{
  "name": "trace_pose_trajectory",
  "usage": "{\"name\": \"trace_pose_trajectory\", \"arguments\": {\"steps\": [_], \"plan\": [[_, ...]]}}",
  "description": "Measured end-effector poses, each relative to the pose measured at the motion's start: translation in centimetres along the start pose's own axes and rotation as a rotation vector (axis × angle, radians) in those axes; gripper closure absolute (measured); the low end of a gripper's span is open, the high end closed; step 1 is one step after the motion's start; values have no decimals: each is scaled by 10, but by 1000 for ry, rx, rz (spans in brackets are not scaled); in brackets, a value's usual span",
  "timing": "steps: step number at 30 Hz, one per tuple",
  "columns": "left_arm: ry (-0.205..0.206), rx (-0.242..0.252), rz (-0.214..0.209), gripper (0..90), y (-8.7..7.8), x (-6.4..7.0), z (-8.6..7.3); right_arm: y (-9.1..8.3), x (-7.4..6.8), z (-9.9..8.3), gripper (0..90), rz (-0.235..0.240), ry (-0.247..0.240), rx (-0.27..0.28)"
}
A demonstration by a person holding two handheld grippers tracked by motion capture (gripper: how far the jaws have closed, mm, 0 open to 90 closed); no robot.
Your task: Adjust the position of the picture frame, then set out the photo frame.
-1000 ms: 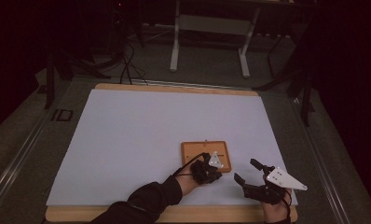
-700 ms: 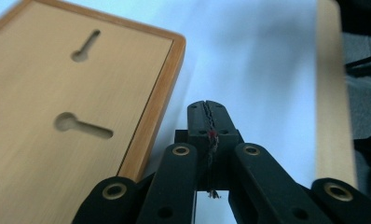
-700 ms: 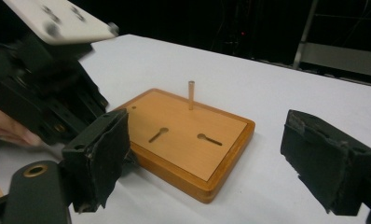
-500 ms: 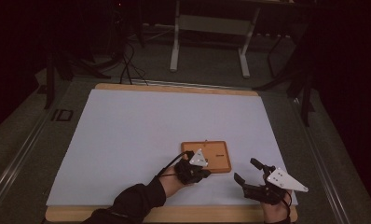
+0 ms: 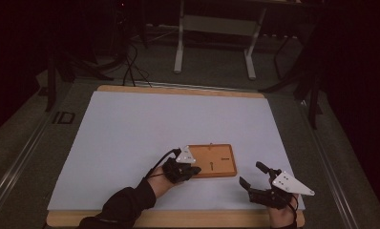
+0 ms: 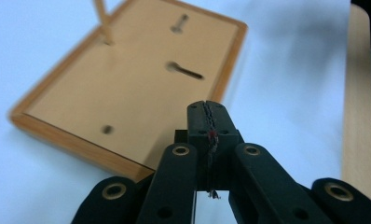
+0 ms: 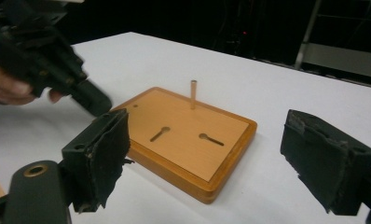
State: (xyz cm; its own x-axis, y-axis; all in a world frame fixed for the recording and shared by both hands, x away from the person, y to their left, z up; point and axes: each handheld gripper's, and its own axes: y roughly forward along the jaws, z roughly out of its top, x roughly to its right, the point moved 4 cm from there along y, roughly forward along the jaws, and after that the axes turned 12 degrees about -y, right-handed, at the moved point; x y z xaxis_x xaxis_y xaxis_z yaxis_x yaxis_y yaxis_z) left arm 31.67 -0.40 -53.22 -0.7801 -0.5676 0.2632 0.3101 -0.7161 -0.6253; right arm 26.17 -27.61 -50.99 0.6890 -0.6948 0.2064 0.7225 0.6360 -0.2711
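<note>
The flat orange-brown wooden board (image 5: 212, 161) has two keyhole slots and one thin peg (image 7: 193, 94) standing up. Your left gripper (image 5: 194, 171), pinched closed on nothing, touches its left edge; your right gripper (image 5: 253, 174) gapes wide near its right.

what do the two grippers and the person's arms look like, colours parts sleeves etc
Both grippers are black linkage frames with brass-ringed pivot holes. The left gripper carries a small grey three-cornered plate and trails a black cable along a dark sleeve. The right gripper has a larger grey three-cornered plate with dark dots; its pads are worn black foam with ragged edges.
</note>
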Motion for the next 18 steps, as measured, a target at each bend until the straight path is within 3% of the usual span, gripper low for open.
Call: {"name": "trace_pose_trajectory", "arguments": {"steps": [4, 7, 8, 13, 18], "plan": [[-9, 11, 0, 774, 0, -7, 6, -1, -1, 1, 151, 1, 4, 14], [-16, 16, -10, 765, 1, -9, 8, -1, -1, 2, 151, -6, 3, 12], [-26, 32, -30, 742, 3, -16, 14, -2, -1, 3, 152, -6, 2, 23], [-32, 38, -16, 742, 10, -25, 22, -2, -2, 4, 153, -9, -6, 22], [-36, 34, -41, 726, 20, -32, 30, -3, 0, 4, 153, -15, 0, 24]]}}
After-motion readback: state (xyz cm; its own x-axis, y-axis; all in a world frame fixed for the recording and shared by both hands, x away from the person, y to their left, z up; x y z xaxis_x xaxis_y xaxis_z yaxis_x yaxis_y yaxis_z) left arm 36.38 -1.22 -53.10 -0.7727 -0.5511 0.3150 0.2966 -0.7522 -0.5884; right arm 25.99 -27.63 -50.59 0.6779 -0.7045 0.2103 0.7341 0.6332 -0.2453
